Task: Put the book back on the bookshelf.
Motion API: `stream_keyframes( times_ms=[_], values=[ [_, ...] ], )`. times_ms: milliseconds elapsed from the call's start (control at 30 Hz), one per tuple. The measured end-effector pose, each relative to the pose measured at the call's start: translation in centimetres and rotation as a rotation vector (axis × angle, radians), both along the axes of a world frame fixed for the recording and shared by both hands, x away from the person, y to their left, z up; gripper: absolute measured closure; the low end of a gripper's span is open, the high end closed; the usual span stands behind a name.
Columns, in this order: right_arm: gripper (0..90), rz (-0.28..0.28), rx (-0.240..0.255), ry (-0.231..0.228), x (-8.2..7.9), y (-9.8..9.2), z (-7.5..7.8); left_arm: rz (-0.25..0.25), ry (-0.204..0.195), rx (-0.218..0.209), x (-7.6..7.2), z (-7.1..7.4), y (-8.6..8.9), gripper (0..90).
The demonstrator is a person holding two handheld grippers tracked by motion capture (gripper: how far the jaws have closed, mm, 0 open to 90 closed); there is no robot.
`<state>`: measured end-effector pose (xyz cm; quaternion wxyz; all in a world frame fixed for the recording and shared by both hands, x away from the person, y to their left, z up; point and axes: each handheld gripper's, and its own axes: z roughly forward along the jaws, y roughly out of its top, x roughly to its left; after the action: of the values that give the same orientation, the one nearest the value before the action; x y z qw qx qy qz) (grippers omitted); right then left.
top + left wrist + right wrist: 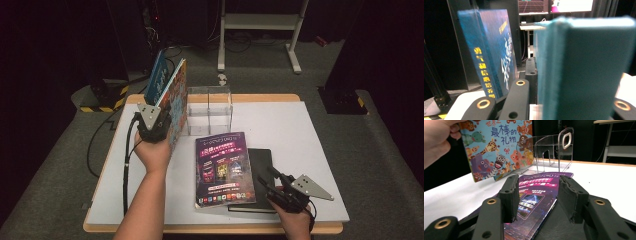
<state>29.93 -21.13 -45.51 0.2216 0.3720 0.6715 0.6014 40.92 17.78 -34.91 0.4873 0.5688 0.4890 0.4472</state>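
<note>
The left hand-held gripper (161, 121) pinches a children's picture book (178, 102) at its lower edge and holds it upright, just left of the clear acrylic book stand (210, 107) at the far side of the counter (310, 150). In the left gripper view the book's teal edge (584, 72) sits between the jaws. A blue hardcover (491, 50) stands tilted just beyond it, on the side away from the stand.

The picture book looks thin, stiff-covered and fairly light, with a glossy cover that could slide between the pads; pinched low, it may tip. A hold nearer the spine, midway along, would probably steady it for slotting into a compartment.

The right hand-held gripper (278, 189) has its jaws spread, nothing between them, and hovers low over the near right corner of a black notebook (261, 172). A purple magazine (223, 167) lies flat just ahead, partly overlapping the notebook. That magazine is likely floppy and slick, so its spine is the place to take it; whether the gripper touches the notebook is unclear.
</note>
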Motion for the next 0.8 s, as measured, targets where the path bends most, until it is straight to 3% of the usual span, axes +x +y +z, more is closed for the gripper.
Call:
stream_keyframes(
  times_ms=[167,267,467,800],
  values=[
    [51.5,0.004,0.001,0.000,0.0,0.1,0.0,0.008,-0.012,-0.019,0.1,-0.8,0.1,80.7],
    [51.4,0.010,-0.004,0.001,0.0,0.3,-0.1,-0.006,-0.018,-0.009,-0.3,-1.2,0.4,80.6],
    [51.4,0.022,-0.016,-0.001,-0.1,0.8,-0.1,-0.017,0.001,-0.007,-1.1,-1.8,1.1,80.1],
    [51.3,0.033,-0.026,0.001,0.1,1.3,-0.1,-0.043,0.041,0.036,-2.3,-2.3,1.9,77.3]
  ],
)
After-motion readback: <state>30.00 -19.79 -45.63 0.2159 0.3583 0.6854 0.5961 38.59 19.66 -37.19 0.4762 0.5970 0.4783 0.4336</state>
